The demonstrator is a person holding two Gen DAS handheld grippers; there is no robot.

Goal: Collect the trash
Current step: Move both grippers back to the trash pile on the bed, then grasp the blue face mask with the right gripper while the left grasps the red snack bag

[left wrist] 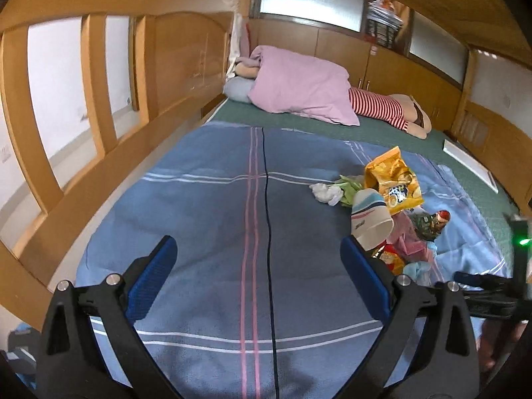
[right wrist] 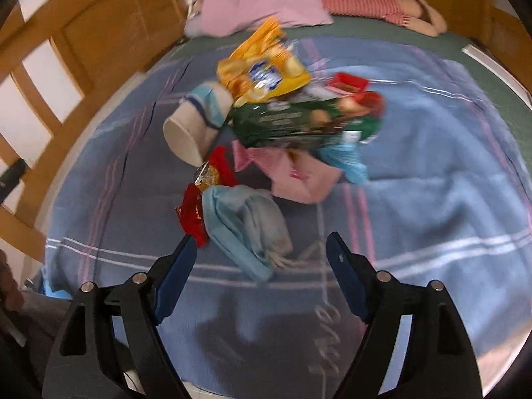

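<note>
In the left wrist view, the left gripper [left wrist: 257,259] is seen with its jaws spread wide and nothing between them, only the blue plaid blanket [left wrist: 199,219] with one dark seam line running straight ahead between the fingers. The trash is gathered ahead and to the right of the jaws: one yellow chip bag [left wrist: 394,179], one crumpled white tissue [left wrist: 326,193], one green scrap [left wrist: 349,186], one paper cup [left wrist: 370,219] lying on its side just beyond the right finger, one pink wrapper [left wrist: 407,236] and one red snack wrapper [left wrist: 390,259]. Farther ahead, one pink pillow [left wrist: 299,83] and one red-striped plush doll [left wrist: 382,106] are laid on the green sheet [left wrist: 382,129], and a wooden headboard [left wrist: 83,116] runs along the left. At the right edge, part of the other gripper is caught. In the right wrist view, which is blurred, the right gripper [right wrist: 259,249] is also shown released and empty. One light blue face mask [right wrist: 246,226] lies just ahead of the jaws, reaching between the fingertips; it is barely visible in the left view. The red snack wrapper [right wrist: 196,212] touches the left finger's tip. Beyond them, the pink wrapper [right wrist: 296,173], the cup [right wrist: 193,126], one green snack bag [right wrist: 292,123], seen far more fully here, the yellow bag [right wrist: 262,66] and one red packet [right wrist: 347,83] are piled. The tissue is not seen here.
</note>
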